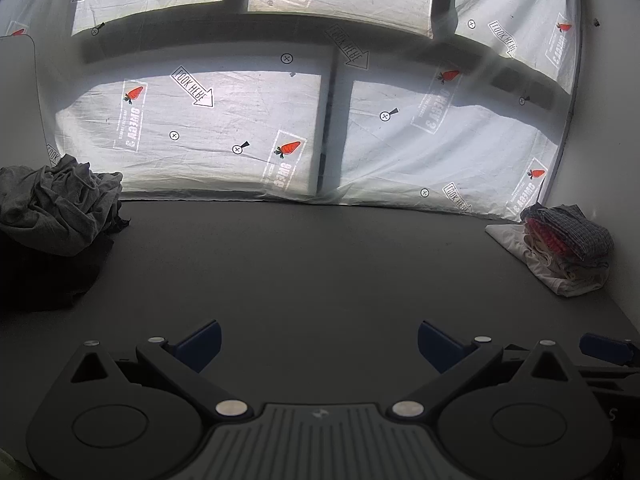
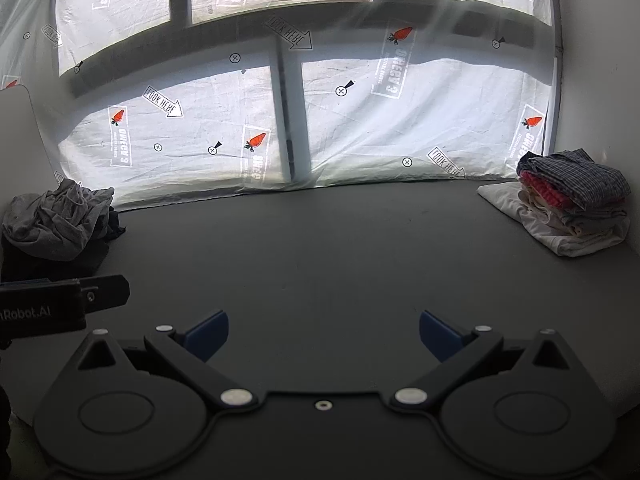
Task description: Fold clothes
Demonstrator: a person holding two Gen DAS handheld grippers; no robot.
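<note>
My left gripper and right gripper hang side by side over a dark gray table, both spread wide with nothing between their blue fingertips. The unfolded clothes, a crumpled gray heap, sit at ten o'clock against the table's far edge; a folded stack, checked shirt on top of red and white pieces, sits at two o'clock by the white wall. A printed plastic sheet covers the sunlit window behind, marked with carrots and arrows.
</note>
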